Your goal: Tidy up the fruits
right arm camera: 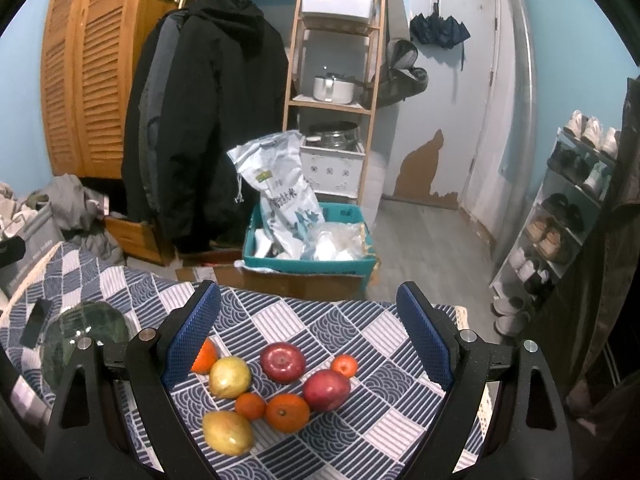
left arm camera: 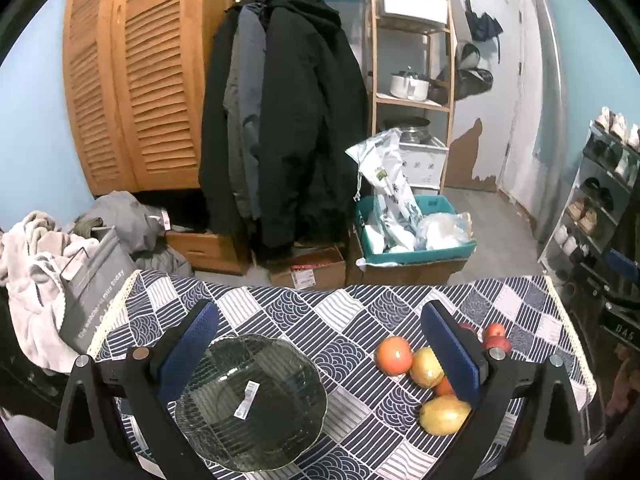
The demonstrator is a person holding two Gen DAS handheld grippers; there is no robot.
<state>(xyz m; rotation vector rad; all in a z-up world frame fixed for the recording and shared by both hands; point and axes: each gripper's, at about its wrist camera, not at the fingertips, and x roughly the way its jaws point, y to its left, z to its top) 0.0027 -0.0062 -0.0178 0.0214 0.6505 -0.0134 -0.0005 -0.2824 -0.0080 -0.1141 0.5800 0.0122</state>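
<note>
A clear glass plate [left arm camera: 252,404] with a scalloped rim and a white sticker lies on the patterned tablecloth, just under my open, empty left gripper [left arm camera: 320,356]. The plate also shows at the far left of the right wrist view [right arm camera: 86,336]. Several fruits lie in a cluster to its right: a red apple [right arm camera: 282,361], a second red apple [right arm camera: 326,389], a yellow pear [right arm camera: 229,376], a yellow mango [right arm camera: 227,432], an orange [right arm camera: 287,412] and small tangerines [right arm camera: 345,365]. My right gripper [right arm camera: 308,340] is open and empty above the cluster. In the left wrist view an orange [left arm camera: 394,355] and the mango [left arm camera: 443,414] show.
The table [right arm camera: 380,440] carries a blue and white checked cloth; its far edge drops to the floor. Beyond it stand a teal crate [right arm camera: 308,264] of bags on cardboard, hanging coats [right arm camera: 200,120], a wooden shelf [right arm camera: 332,100] and a shoe rack [right arm camera: 568,208] at right.
</note>
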